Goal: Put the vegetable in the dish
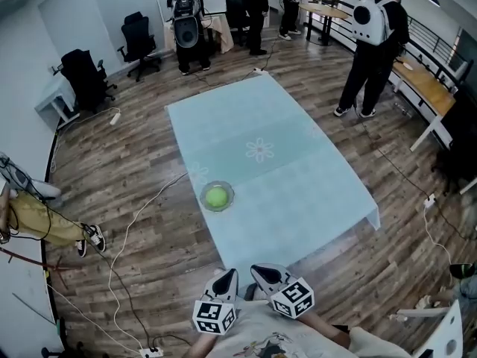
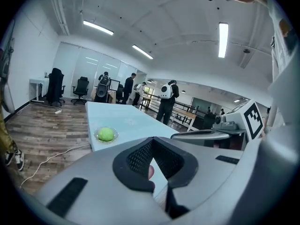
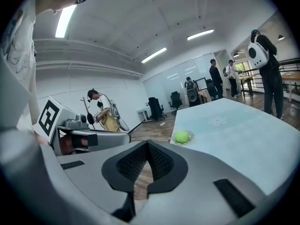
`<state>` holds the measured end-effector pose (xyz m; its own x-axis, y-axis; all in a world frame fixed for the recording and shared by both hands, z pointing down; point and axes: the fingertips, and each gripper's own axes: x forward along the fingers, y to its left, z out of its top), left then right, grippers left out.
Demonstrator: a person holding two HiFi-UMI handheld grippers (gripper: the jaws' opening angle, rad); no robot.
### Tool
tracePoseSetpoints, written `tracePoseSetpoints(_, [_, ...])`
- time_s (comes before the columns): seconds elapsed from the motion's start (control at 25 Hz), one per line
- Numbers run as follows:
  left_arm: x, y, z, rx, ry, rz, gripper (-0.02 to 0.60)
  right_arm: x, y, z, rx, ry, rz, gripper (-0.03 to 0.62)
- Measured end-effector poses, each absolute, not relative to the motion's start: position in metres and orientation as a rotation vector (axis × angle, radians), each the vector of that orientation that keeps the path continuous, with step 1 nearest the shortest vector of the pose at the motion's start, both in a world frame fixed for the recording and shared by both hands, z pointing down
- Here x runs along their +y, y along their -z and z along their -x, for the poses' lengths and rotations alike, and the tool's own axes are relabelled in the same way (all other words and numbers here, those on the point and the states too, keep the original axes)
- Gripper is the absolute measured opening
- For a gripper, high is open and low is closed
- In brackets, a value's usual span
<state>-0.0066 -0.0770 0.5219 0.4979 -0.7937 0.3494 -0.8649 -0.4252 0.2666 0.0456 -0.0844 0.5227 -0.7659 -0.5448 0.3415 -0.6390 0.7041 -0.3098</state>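
Note:
A round green vegetable (image 1: 216, 197) lies in a small clear glass dish (image 1: 229, 192) near the front left corner of the table (image 1: 276, 155), which has a light blue cloth over it. Both grippers are held close to the person's body, well short of the table's near edge. My left gripper (image 1: 227, 277) and my right gripper (image 1: 261, 270) are side by side, each shut with nothing between its jaws. The left gripper view shows the vegetable (image 2: 106, 134) beyond the shut left gripper (image 2: 152, 139). In the right gripper view the vegetable (image 3: 182, 136) sits past the shut right gripper (image 3: 147, 143).
Wood floor surrounds the table, with cables (image 1: 141, 215) trailing at the left. Several people stand at the far end and far right (image 1: 373, 43). Office chairs (image 1: 138, 39) and a desk (image 1: 425, 88) line the room's edges. A person's legs (image 1: 45, 226) show at the left.

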Motion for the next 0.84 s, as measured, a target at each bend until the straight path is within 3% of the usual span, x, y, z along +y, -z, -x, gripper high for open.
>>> tracePoseSetpoints(0.52, [-0.081, -0.532, -0.003, -1.341, -0.275, -2.325, 0.005, -0.096, -0.538, -0.074, -2.624, -0.772, -1.112, 0.020])
tracePoseSetpoints(0.84, [-0.077, -0.543, 0.006, -1.352, -0.274, -2.242, 0.005, -0.090, -0.547, -0.055, -2.611, -0.789, -1.015, 0.020])
